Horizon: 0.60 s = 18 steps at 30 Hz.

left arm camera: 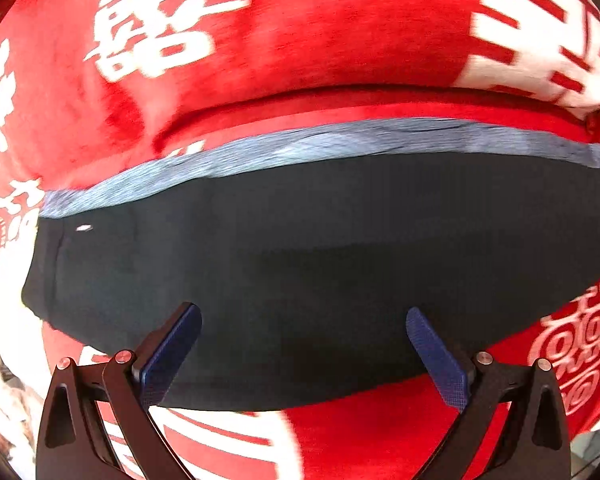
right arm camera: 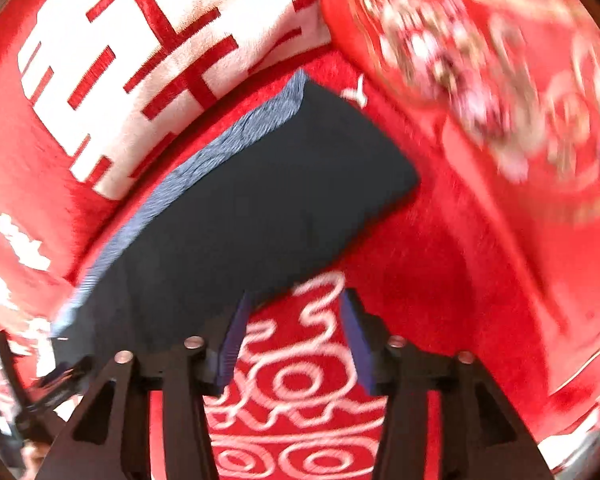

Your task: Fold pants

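Left gripper [left arm camera: 304,316] hangs spread and empty over the folded dark pants [left arm camera: 300,272]. Right gripper [right arm camera: 296,300] is parted too, pinching nothing; the pants [right arm camera: 260,208] lie just ahead-left on the red blanket [right arm camera: 440,280]. A fingertip dragging across could undo the fold.

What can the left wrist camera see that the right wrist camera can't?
Only the left wrist view shows the left gripper, wide open over the dark pants, and a small white mark on them near one end.

Only the right wrist view shows the right gripper, open with nothing between its pads, over a white swirl pattern, and a blurred flowery red cloth at the top right.

Both show the folded pants, the grey-blue band along one long edge, and the red blanket with white characters underneath.
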Motion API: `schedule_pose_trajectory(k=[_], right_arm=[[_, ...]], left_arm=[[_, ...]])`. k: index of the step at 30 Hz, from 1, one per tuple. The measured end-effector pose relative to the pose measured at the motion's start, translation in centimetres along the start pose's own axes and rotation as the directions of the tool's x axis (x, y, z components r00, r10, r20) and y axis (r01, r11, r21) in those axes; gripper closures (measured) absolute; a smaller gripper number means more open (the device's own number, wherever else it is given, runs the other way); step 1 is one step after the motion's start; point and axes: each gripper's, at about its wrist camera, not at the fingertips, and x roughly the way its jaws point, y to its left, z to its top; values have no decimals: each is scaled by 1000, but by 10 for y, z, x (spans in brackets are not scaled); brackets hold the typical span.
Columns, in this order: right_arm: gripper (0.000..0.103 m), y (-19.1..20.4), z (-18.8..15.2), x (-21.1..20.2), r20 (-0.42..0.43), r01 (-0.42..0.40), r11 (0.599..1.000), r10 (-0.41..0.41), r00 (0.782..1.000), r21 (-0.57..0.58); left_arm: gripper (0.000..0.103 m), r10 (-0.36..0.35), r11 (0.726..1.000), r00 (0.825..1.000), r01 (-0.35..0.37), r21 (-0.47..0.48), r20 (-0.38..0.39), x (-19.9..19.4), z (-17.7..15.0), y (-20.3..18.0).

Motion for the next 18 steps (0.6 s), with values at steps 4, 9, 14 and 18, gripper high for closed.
schedule_pose_trajectory(k=[4, 9, 14, 18], right_arm=[[51, -9, -8, 8, -6, -96, 994, 97, 995, 61], [51, -6, -9, 23, 14, -194, 973, 194, 981, 125], [51, -22, -10, 31, 57, -277, 944, 271, 961, 182], [51, -30, -8, 36, 104, -344, 920, 330, 938, 188]], left_arm=[[0, -54, 998, 999, 54, 22, -4, 2, 7, -40], [0, -106, 994, 994, 106, 6, 3, 5, 20, -73], [0, -62, 998, 998, 62, 11, -13, 19, 25, -101], [0, -85, 996, 996, 84, -18, -9, 32, 21, -93]])
